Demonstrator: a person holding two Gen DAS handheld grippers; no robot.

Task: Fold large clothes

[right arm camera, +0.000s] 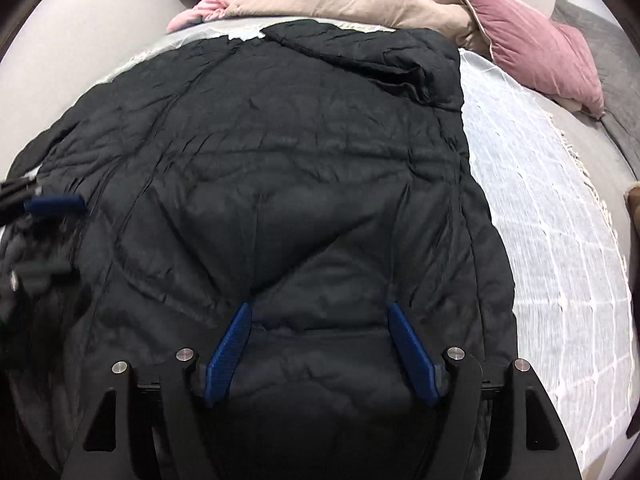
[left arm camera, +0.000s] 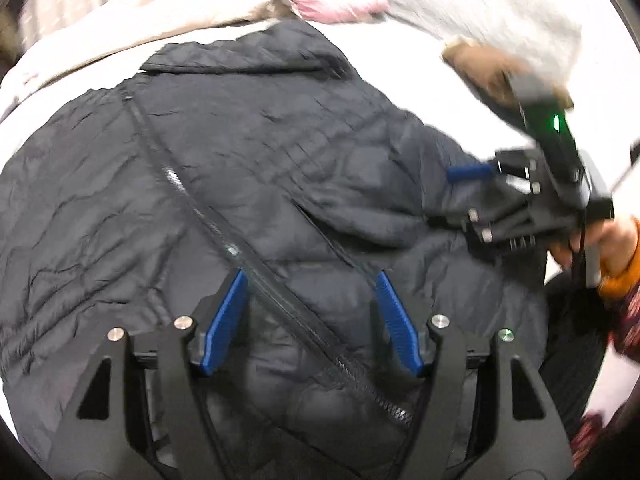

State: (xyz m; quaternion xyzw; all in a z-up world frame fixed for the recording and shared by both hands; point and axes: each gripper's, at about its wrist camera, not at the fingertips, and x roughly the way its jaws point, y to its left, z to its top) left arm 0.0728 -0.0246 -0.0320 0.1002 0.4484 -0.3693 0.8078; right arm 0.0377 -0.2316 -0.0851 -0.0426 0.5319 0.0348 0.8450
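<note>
Bed (right arm camera: 592,184): white checked throw (right arm camera: 552,240) under black quilted jacket (right arm camera: 300,184); beige duvet (right arm camera: 360,0), pink pillow (right arm camera: 540,48) beyond.

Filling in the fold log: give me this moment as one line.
task: fold | item: black puffer jacket flat on bed | left tongs open | right tongs open | held: nothing

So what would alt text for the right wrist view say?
A dark puffer jacket lies spread on a bed, with the open right gripper just above it, holding nothing. A pink pillow and a beige blanket lie behind.
</note>
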